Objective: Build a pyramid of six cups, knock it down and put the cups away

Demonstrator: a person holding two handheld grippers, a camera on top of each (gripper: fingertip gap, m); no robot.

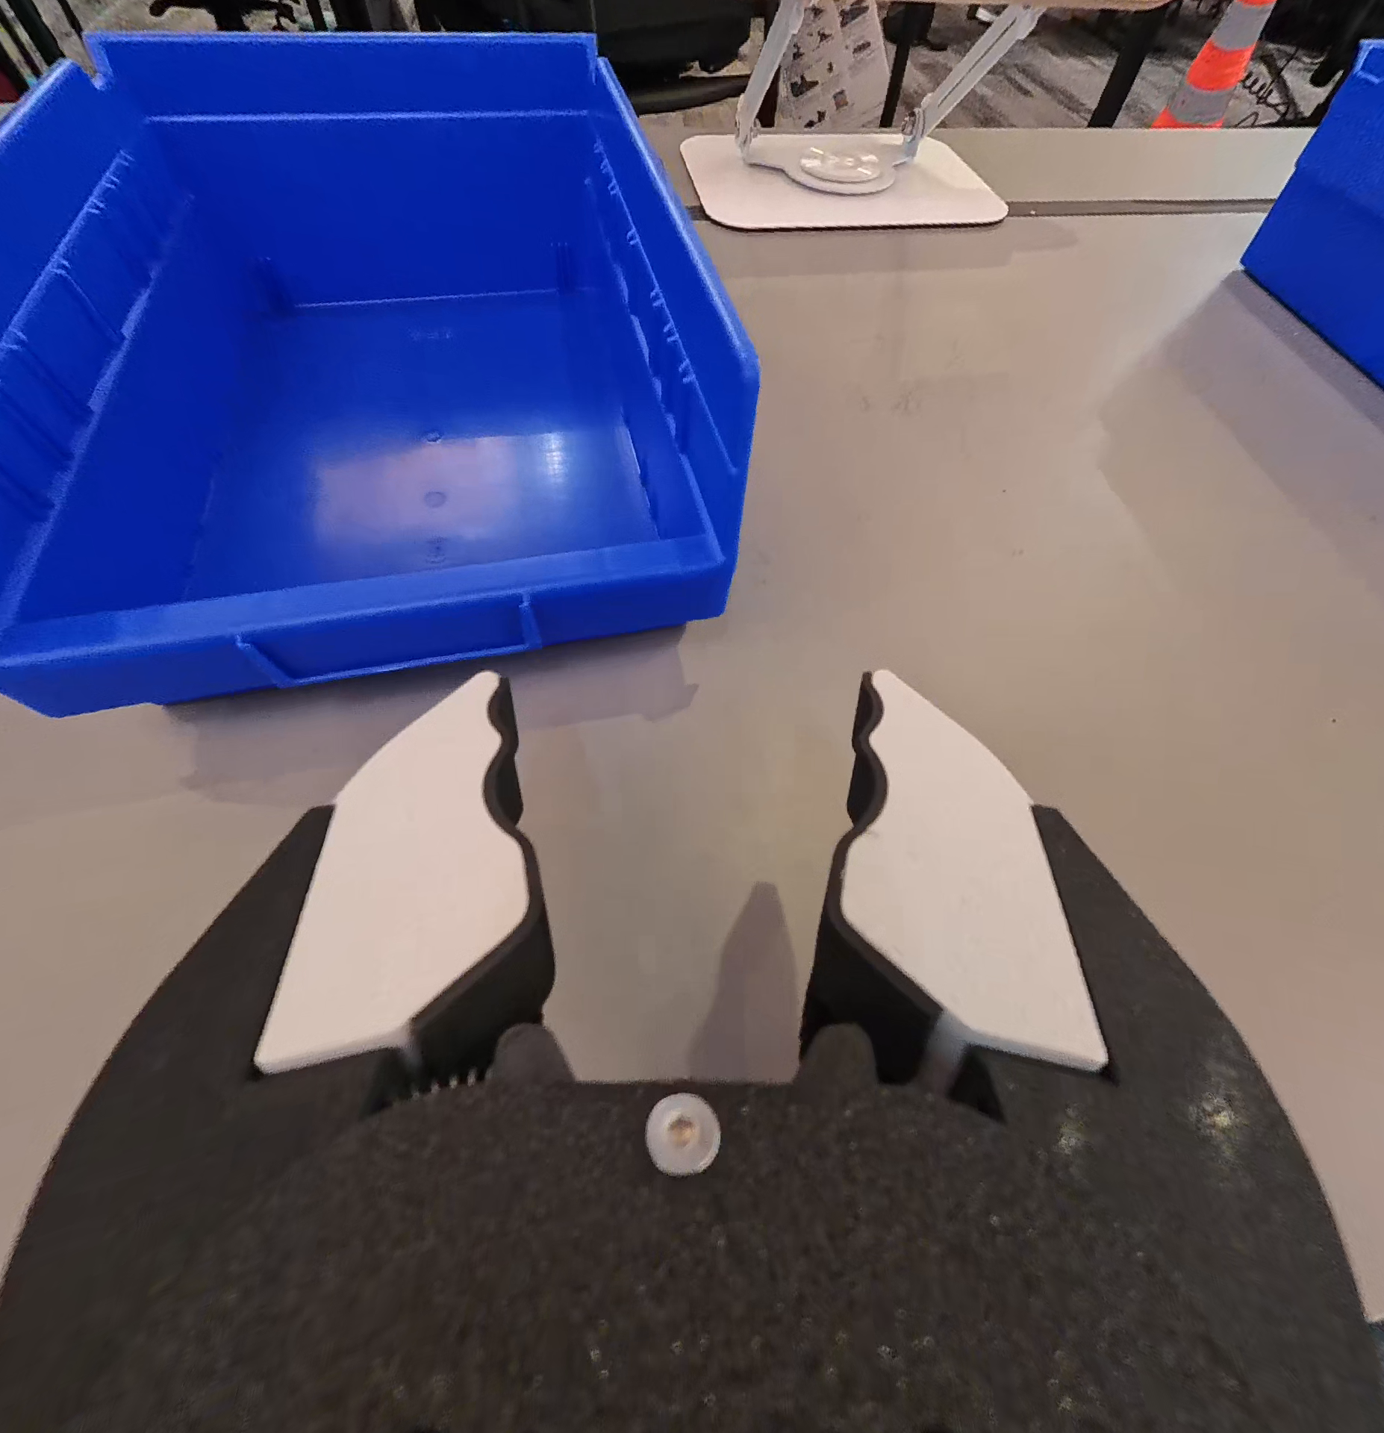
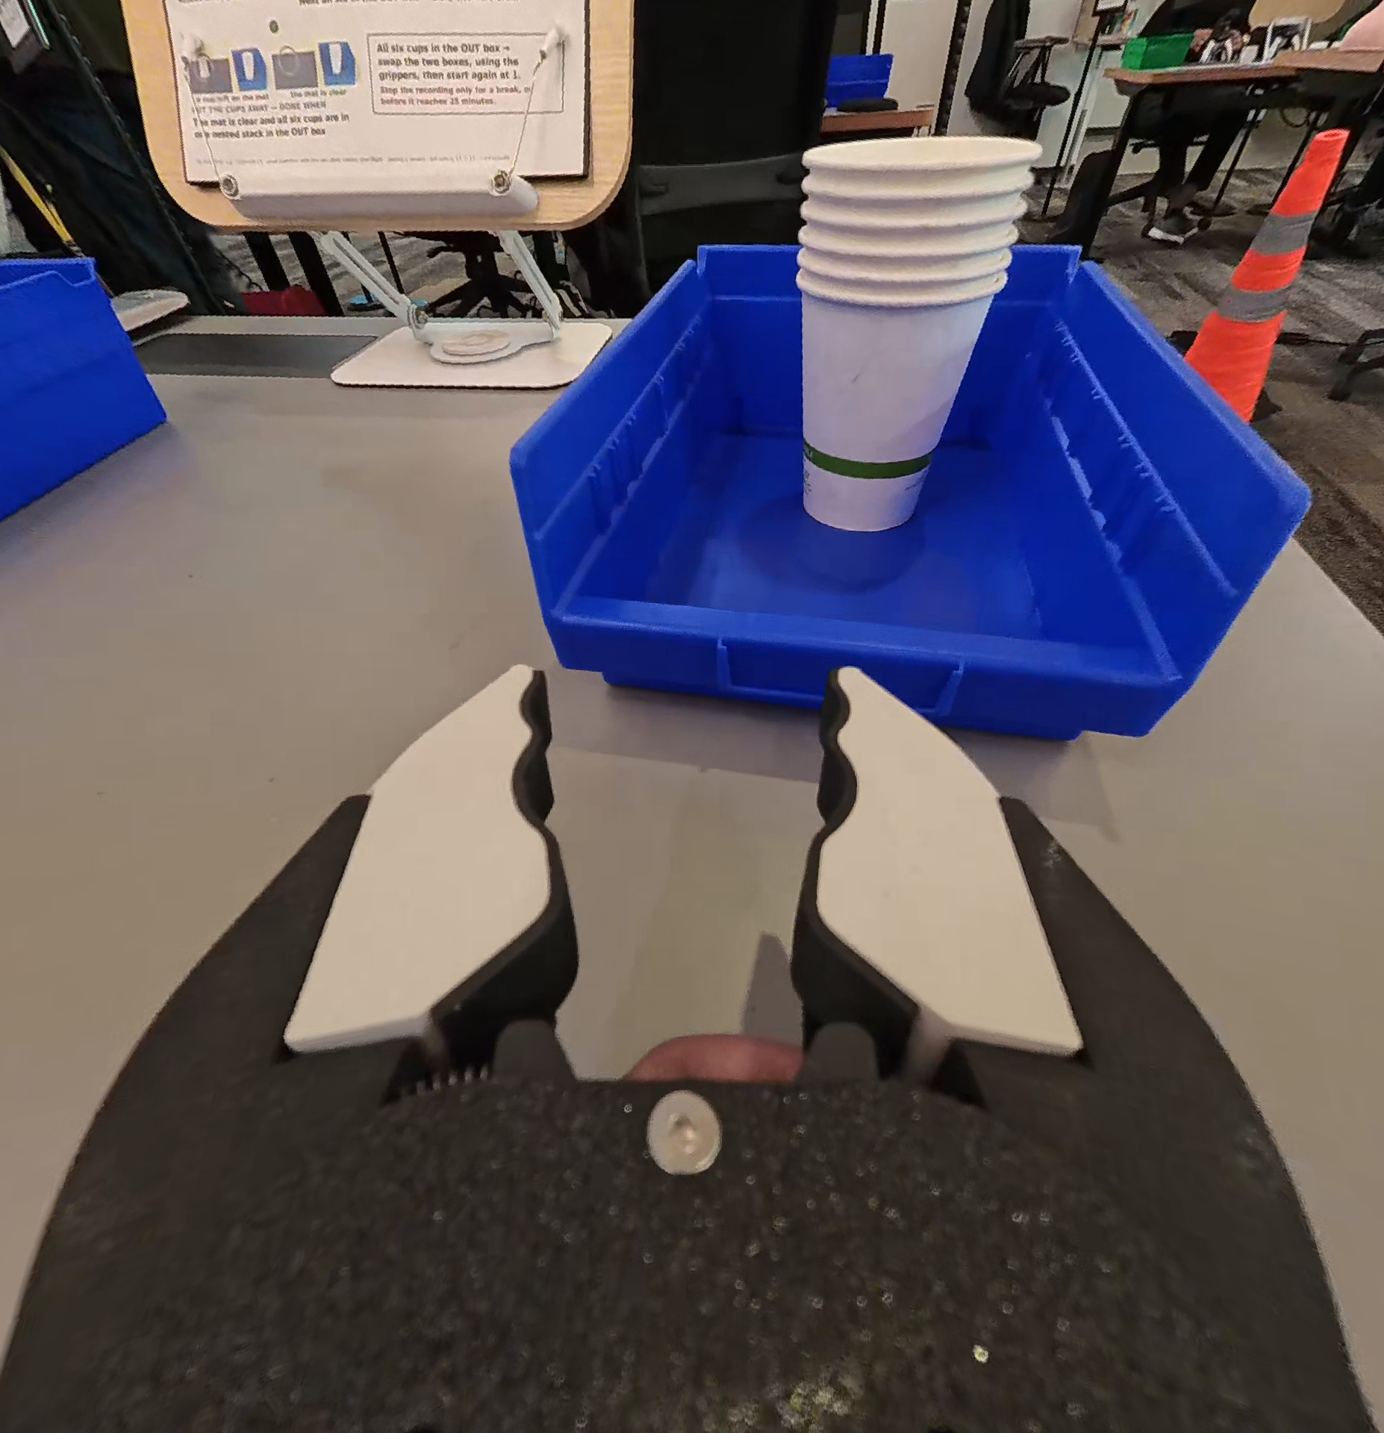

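Note:
A nested stack of several white paper cups (image 2: 890,333) with a green band near the base stands upright in a blue bin (image 2: 1185,527) on the right of the grey table. My right gripper (image 2: 685,690) is open and empty, just in front of that bin's front wall. A second blue bin (image 1: 673,326), with nothing in it, sits on the left of the table. My left gripper (image 1: 685,690) is open and empty, just in front of its right front corner. The empty bin's corner also shows in the right wrist view (image 2: 45,388), the cup bin's corner in the left wrist view (image 1: 1340,233).
A white stand base (image 1: 844,182) sits at the table's far edge and holds an instruction board (image 2: 379,108). An orange traffic cone (image 2: 1270,271) stands on the floor beyond the right bin. Grey table (image 1: 1022,504) lies between the two bins. Chairs and desks fill the background.

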